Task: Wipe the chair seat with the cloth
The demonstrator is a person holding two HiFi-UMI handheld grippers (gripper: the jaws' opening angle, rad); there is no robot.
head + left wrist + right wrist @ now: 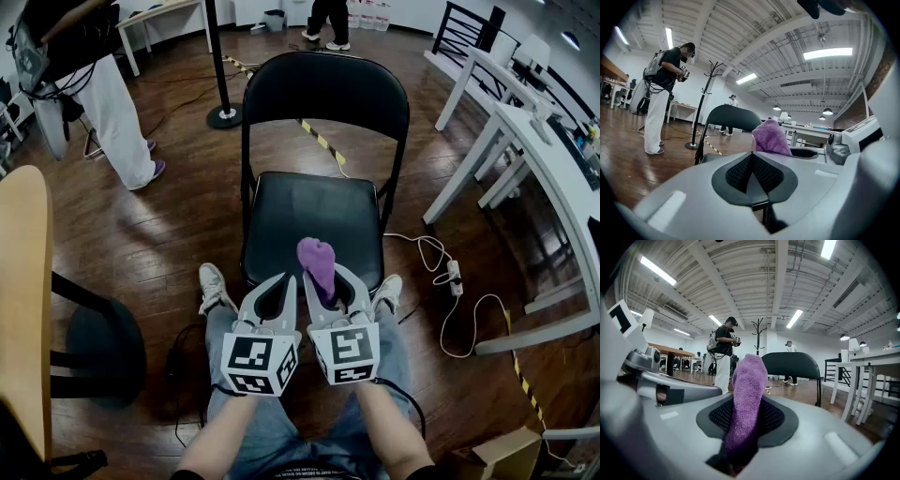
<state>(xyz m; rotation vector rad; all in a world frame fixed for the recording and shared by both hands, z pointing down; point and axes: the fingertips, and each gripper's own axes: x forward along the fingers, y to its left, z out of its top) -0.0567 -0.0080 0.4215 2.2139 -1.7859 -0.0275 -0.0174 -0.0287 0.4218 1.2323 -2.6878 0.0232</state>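
Observation:
A black folding chair stands in front of me, its seat (309, 220) bare and its backrest (323, 89) upright. My right gripper (330, 286) is shut on a purple cloth (317, 262) that sticks up from between its jaws over the seat's front edge. The cloth (746, 404) fills the middle of the right gripper view, with the chair backrest (790, 363) behind it. My left gripper (279, 289) is shut and holds nothing, close beside the right one. In the left gripper view the cloth (771, 138) rises just to the right, and the backrest (731, 117) shows beyond.
White desks (525, 141) line the right side, with a power strip and white cable (450, 281) on the wood floor. A coat stand base (225, 116) sits behind the chair. A person in white trousers (122, 122) stands at the left. A wooden tabletop (23, 281) edges the left.

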